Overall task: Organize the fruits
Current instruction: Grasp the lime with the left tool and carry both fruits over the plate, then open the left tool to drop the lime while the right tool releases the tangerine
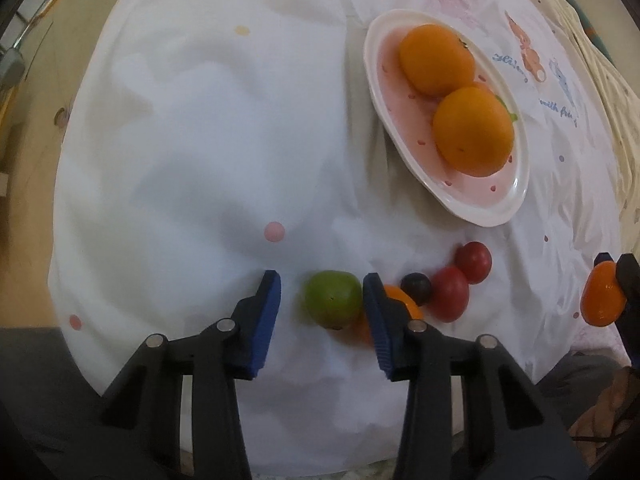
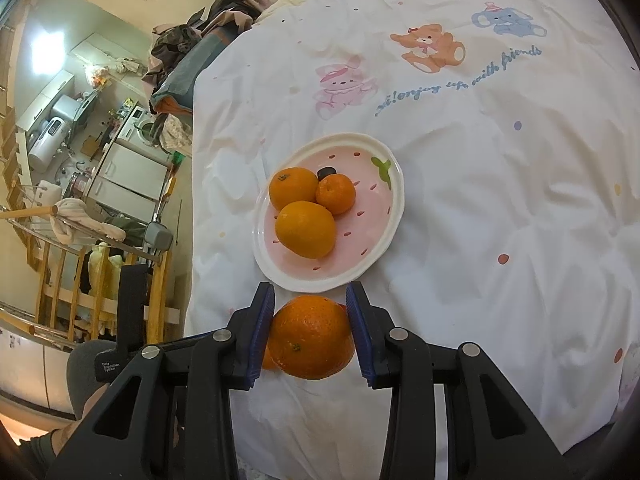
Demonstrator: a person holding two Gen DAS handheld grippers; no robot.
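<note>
Two fingers [image 1: 276, 292] straddle green fruit [image 1: 332, 300], one touching; right fingers [image 2: 356, 316] clamp orange [image 2: 312, 336]

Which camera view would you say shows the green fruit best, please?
The left wrist view: the green fruit lies in plain sight on the white sheet between the left gripper fingers. The right wrist view does not show it at all.

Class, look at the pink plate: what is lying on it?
On the plate lie three oranges and a small dark thing, half hidden behind them. The oranges cover whatever else lies under or behind them.
</note>
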